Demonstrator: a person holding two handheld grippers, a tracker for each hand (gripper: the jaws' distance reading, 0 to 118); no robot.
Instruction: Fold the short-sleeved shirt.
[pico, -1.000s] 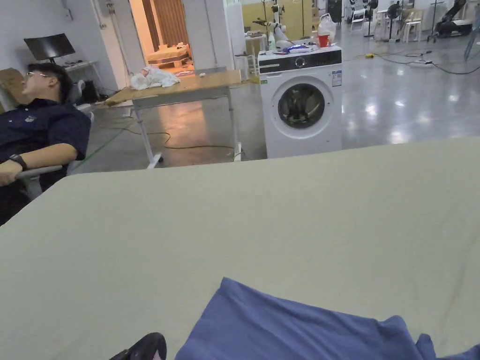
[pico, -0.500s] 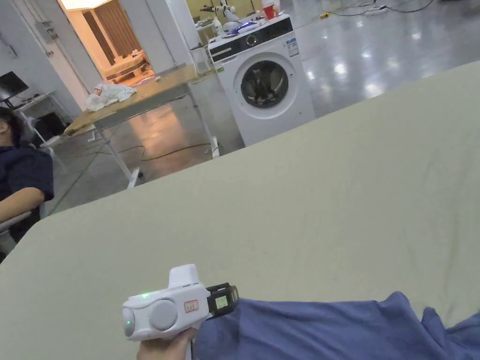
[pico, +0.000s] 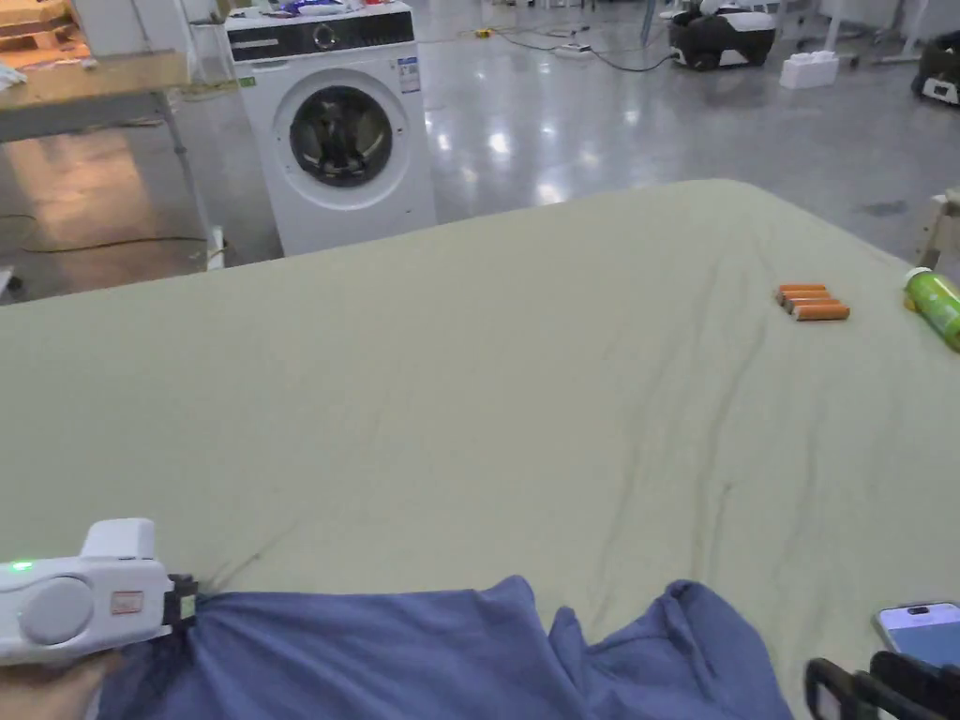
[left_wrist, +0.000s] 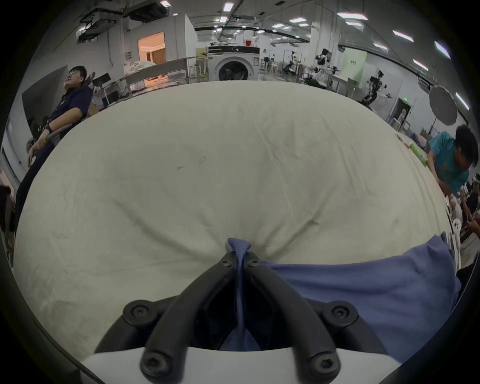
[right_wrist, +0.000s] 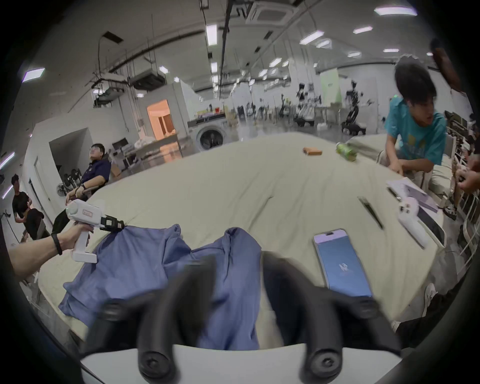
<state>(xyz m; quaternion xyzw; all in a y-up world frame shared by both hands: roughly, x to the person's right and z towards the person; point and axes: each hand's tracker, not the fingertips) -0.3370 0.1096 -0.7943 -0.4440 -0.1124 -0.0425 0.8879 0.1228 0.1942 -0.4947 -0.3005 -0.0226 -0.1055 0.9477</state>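
Blue shirt (pico: 394, 656) cut off at btm, left gripper (left_wrist: 239, 259) jaws clamping its corner, right gripper (right_wrist: 237, 262) blurred, jaws apart.

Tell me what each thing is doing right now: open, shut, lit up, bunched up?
Left claw: shut on the blue shirt's corner.
Right claw: open, blurred, above the shirt.
Blue shirt: bunched up, not folded yet, lying on the bed sheet.
Phone: flat, screen lit.
Washing machine: door shut.
Green bottle: lying on its side.

Right claw (right_wrist: 237, 262) motion-blurred; shirt (pico: 422, 656) edge-cropped
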